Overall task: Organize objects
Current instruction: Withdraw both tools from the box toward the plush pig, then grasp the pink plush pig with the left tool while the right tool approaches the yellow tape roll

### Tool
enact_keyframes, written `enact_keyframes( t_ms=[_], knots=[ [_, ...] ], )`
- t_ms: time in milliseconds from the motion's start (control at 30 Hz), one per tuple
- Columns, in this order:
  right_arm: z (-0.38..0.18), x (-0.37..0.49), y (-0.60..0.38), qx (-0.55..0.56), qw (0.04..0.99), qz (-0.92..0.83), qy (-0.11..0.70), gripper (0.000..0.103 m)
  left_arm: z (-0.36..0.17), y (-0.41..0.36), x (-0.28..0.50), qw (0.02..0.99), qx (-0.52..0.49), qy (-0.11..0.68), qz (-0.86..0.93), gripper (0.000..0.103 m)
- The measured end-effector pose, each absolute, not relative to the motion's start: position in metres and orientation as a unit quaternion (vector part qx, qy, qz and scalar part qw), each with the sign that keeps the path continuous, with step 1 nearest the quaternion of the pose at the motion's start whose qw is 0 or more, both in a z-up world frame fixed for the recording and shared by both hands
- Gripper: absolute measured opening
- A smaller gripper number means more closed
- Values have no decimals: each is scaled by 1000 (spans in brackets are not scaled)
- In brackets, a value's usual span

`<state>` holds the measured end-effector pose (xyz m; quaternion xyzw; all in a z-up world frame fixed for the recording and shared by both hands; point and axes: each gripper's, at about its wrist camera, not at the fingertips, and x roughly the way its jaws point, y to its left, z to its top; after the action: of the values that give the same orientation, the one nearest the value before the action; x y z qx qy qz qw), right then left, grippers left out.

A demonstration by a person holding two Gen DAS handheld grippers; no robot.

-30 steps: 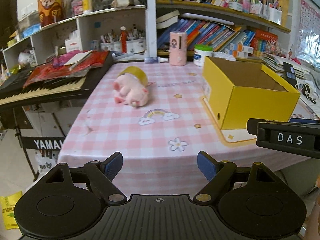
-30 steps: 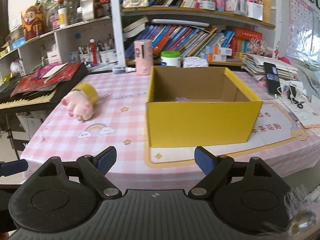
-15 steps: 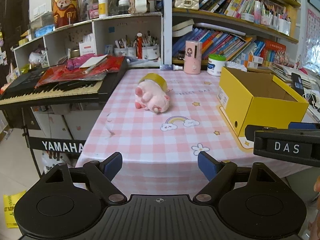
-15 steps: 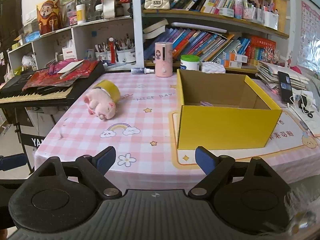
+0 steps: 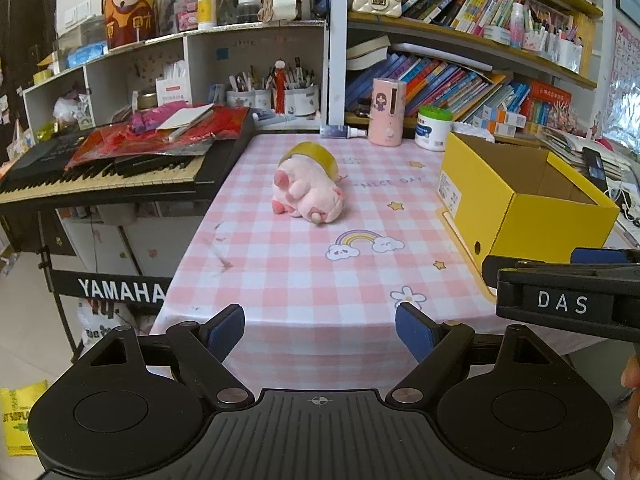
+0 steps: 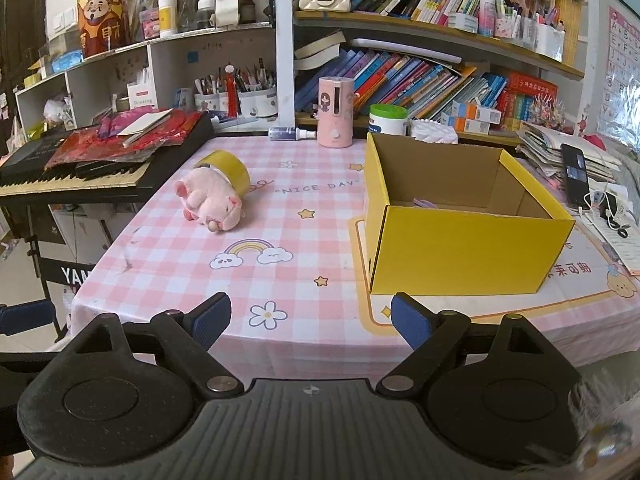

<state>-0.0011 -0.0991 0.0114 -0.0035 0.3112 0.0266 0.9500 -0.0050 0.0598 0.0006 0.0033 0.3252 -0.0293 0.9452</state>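
Hovering off-table with both my left gripper [image 5: 320, 330] and right gripper [image 6: 310, 320] spread empty; squashy pink plush pig [image 5: 306, 196] could snag the tape roll [image 5: 316, 156] it touches

Pink plush pig [image 5: 307, 196] on its side against yellow tape roll [image 5: 314, 155], left of open yellow box [image 6: 460, 216].

At the far edge of the pink checked tablecloth [image 6: 304, 240] stand a pink cylindrical humidifier [image 6: 336, 112] and a white jar with green lid [image 6: 388, 120], with a black Yamaha keyboard [image 5: 120, 176] beside its left edge.
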Motion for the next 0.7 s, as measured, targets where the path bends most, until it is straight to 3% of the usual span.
enact_keyframes(
  t_ms=[500,700],
  knots=[
    [-3,76,-94,-1,941,65,333,87,-14,60,62,936,2,351,9,85],
    [-3,125,-90,-4,938,106,330,79,-16,62,99,934,-16,355,32,85]
  ],
)
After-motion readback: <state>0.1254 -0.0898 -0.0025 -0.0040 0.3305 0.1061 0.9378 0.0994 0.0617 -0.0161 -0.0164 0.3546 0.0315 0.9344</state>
